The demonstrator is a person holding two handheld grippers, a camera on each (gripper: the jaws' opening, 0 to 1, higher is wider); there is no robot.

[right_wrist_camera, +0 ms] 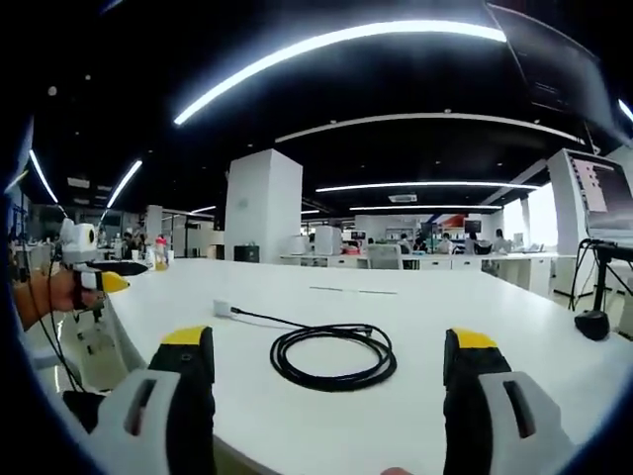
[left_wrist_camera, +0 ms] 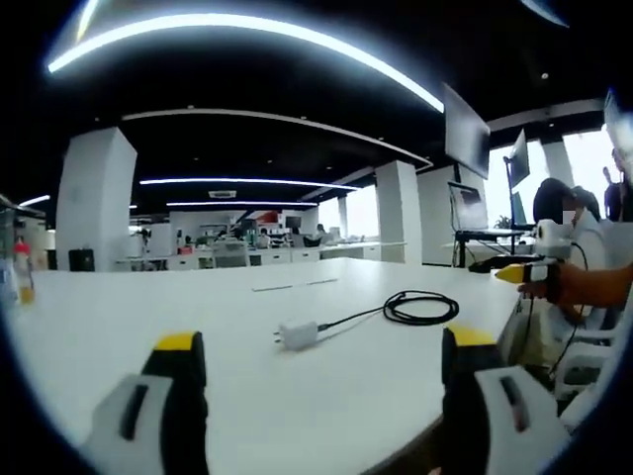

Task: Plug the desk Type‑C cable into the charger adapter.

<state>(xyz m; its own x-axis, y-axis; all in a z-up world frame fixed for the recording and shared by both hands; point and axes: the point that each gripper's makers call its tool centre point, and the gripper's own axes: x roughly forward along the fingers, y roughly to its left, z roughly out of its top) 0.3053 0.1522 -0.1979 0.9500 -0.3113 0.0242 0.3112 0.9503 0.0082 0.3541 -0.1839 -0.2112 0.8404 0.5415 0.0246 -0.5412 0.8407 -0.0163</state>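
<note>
A small white charger adapter [left_wrist_camera: 298, 333] [right_wrist_camera: 222, 308] lies on the white desk [left_wrist_camera: 129, 307] [right_wrist_camera: 495, 307]. A black Type-C cable runs from it to a loose coil [left_wrist_camera: 420, 308] [right_wrist_camera: 333, 357]. I cannot tell whether the cable end is seated in the adapter or only lies against it. My left gripper [left_wrist_camera: 324, 339] is open, low over the near edge, its jaws either side of the adapter and short of it. My right gripper [right_wrist_camera: 330, 337] is open too, with the coil framed between its jaws. Each hand-held gripper also shows from the side across the desk [left_wrist_camera: 516, 274] [right_wrist_camera: 107, 281].
A bottle [left_wrist_camera: 20, 273] stands at the desk's left end. Monitors [left_wrist_camera: 465, 131] and a laptop on a stand [left_wrist_camera: 469, 208] [right_wrist_camera: 601, 196] rise beyond the far side, with a black mouse [right_wrist_camera: 591, 324] nearby. A person [left_wrist_camera: 564, 213] sits close by. The desk's rounded front edge lies just below my jaws.
</note>
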